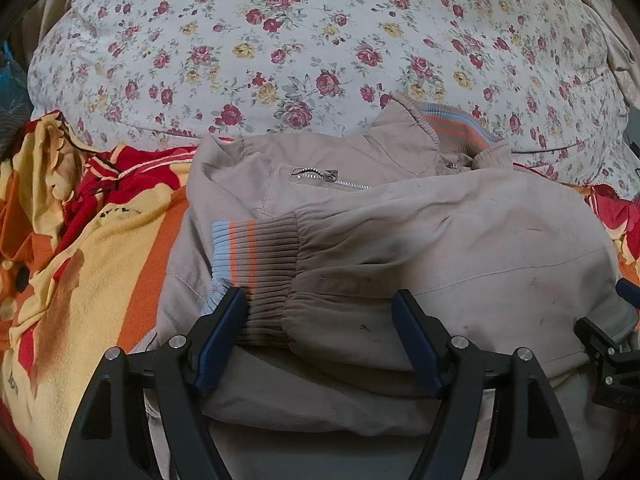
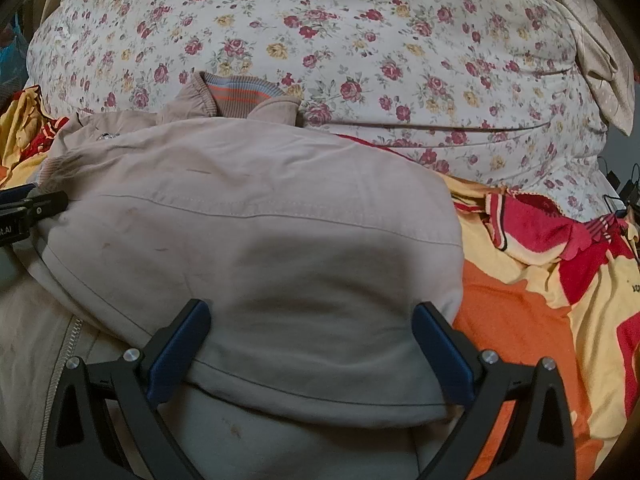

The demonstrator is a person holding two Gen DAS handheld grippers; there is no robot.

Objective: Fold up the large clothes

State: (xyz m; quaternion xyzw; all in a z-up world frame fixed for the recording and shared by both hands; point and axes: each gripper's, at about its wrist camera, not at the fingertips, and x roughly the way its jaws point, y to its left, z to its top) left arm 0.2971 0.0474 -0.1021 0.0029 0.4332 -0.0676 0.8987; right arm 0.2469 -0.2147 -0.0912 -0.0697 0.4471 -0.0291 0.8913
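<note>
Here the beige jacket [image 1: 400, 240] lies on the bed's orange and yellow blanket [image 1: 92, 280], just ahead of both pairs of fingers; it looks soft, limp and fairly heavy, likely to sag, so the folded edge or the ribbed cuff [image 1: 256, 256] seems the firmest hold; the left gripper [image 1: 320, 334] stands wide, straddling cuff and sleeve without pinching; the right gripper [image 2: 310, 346] likewise gapes over the folded panel, holding nothing.
</note>
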